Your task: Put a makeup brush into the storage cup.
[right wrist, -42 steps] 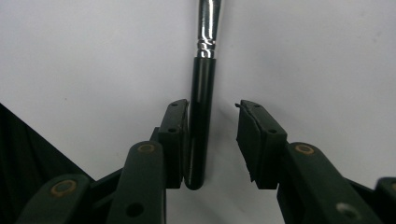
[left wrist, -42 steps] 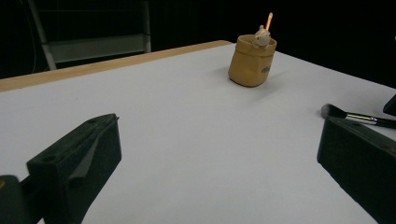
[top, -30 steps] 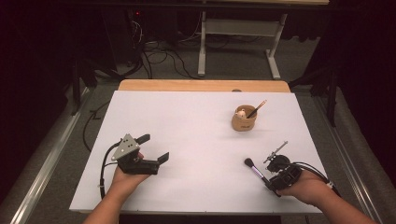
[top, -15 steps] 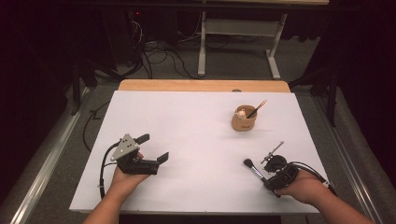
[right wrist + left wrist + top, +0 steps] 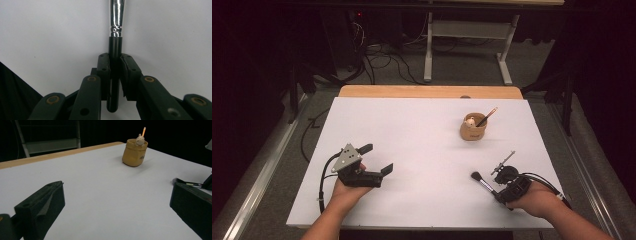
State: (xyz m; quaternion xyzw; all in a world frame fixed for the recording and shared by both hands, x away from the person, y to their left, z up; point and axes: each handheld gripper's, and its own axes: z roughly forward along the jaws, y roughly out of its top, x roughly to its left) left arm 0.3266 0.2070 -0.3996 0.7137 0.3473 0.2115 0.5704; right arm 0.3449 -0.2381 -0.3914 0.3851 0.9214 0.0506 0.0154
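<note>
White tabletop (image 5: 422, 135), dark room. My right gripper (image 5: 503, 189) at near right has just closed onto the makeup brush (image 5: 482, 182) handle; bristles point far-left. Holder cup (image 5: 473, 128) lies far-left of it. Left gripper (image 5: 377, 159) wide, empty.

Both forearms were bare, with no sleeve on either. The left gripper (image 5: 376, 159) was black, topped by a grey three-cornered plate dotted with small holes, and a black cable looped from it toward 7 o'clock. The right gripper (image 5: 115, 65) was black too, its linkage arms carrying brass-coloured pivot pins and small screw holes; black cables trailed from it toward 4 o'clock.
</note>
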